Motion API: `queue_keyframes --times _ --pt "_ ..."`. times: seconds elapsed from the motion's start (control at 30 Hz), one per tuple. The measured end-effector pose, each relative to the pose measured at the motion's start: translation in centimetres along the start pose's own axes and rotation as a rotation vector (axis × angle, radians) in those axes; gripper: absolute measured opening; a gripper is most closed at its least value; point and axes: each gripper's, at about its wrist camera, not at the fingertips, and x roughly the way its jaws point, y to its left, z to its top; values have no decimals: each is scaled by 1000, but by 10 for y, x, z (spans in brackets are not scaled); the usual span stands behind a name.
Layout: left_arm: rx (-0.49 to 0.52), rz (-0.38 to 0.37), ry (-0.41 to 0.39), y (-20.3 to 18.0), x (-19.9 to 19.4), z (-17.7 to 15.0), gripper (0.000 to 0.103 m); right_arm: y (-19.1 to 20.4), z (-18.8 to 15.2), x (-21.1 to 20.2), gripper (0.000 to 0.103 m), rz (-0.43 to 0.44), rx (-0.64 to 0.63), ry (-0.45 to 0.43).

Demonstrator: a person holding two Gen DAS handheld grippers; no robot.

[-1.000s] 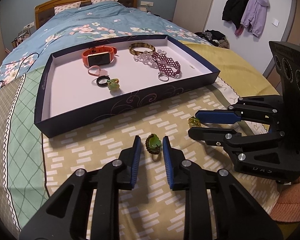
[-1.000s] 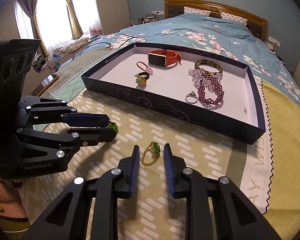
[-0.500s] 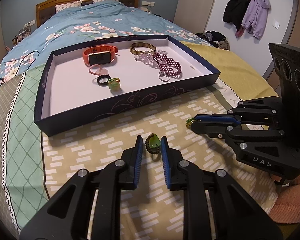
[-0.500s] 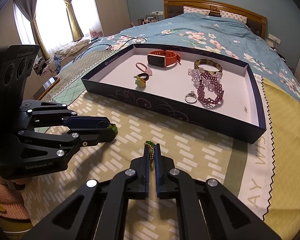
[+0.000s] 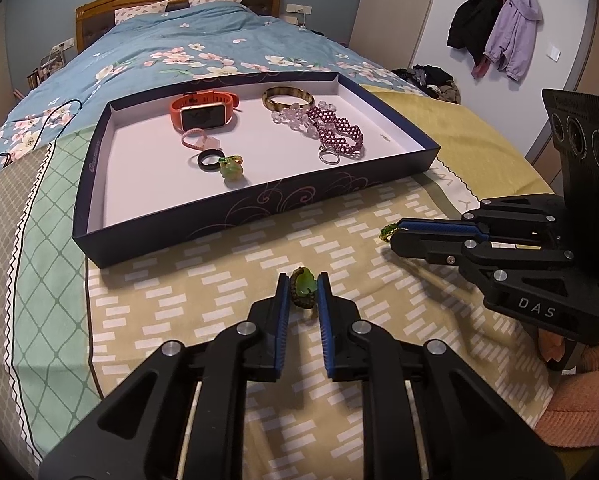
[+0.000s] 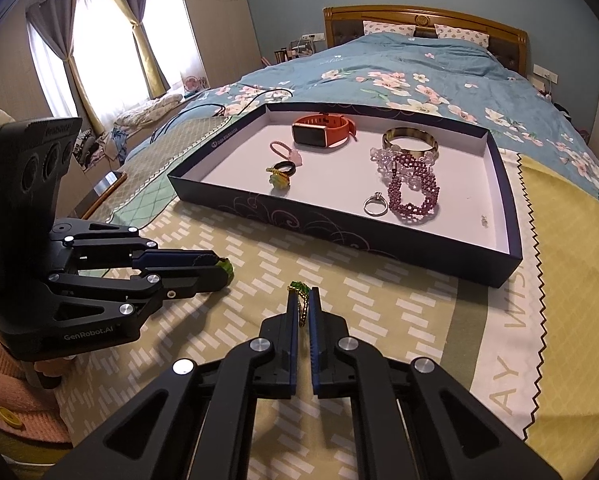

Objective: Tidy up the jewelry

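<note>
My left gripper (image 5: 302, 286) is shut on a brown ring with a green stone (image 5: 304, 287), held low over the beige patterned cloth (image 5: 203, 292); it also shows in the right wrist view (image 6: 219, 270). My right gripper (image 6: 303, 300) is shut on a gold ring with green beads (image 6: 301, 298), lifted a little off the cloth; it also shows in the left wrist view (image 5: 395, 236). A dark blue tray (image 5: 259, 208) ahead holds an orange watch (image 5: 201, 112), a bangle (image 5: 287, 98), bead bracelets (image 5: 337, 132) and several rings.
The tray (image 6: 339, 228) lies on a bed with a blue flowered quilt (image 6: 419, 76). Black cables (image 6: 219, 110) trail on the bed's left side. Coats (image 5: 495, 36) hang on the wall at the right. A pink sleeve (image 5: 579, 392) is by the right gripper.
Both grippers have closed: the right on the gold beaded ring, the left on the green-stone ring. The right gripper has lifted its ring slightly.
</note>
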Motion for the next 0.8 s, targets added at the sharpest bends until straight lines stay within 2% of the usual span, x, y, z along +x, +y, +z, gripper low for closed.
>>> queue_keyframes --times 0.37,0.8 --pt "-27 -1 -31 1 -14 -2 14 -5 2 -12 4 11 17 -53" --pt "-10 4 -90 -8 -34 2 14 -10 5 -19 4 2 33 -89"
